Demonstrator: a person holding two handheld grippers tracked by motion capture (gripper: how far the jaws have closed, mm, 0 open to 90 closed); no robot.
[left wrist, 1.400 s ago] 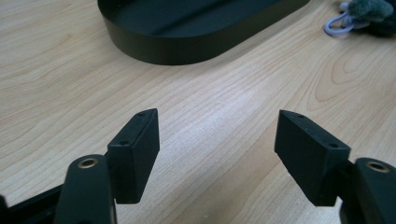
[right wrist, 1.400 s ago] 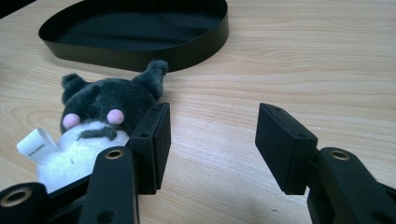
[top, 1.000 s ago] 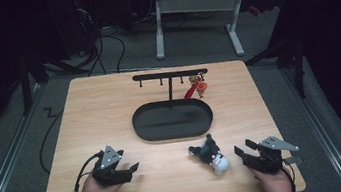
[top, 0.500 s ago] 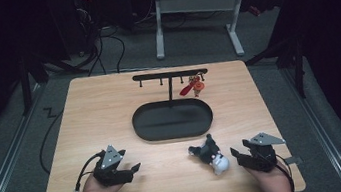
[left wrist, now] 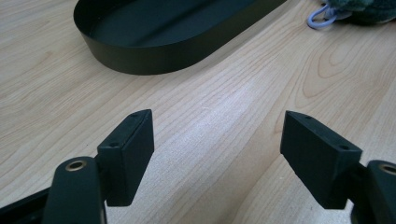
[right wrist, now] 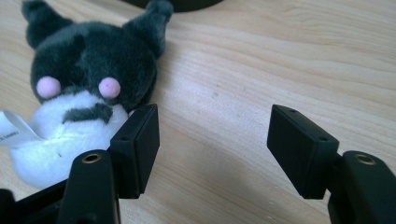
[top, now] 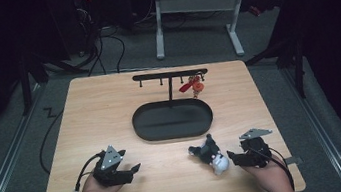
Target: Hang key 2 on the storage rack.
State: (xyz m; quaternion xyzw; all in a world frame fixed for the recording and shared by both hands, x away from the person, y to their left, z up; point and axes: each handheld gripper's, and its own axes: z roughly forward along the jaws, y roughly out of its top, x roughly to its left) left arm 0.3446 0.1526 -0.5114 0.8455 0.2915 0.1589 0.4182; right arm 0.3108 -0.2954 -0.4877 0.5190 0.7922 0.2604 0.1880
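Fuzzy black-and-white plush toy (right wrist: 79, 100) lies beside right gripper (right wrist: 212, 135); both grippers' jaws gape, left gripper (left wrist: 217, 158) included.

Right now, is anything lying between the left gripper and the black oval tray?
No. In the left gripper view, bare wood runs from the left gripper to the oval tray; the high view shows the same.

A small black-and-white plush toy (top: 211, 155) with pink eyes lies flat on the wooden table's near right part.
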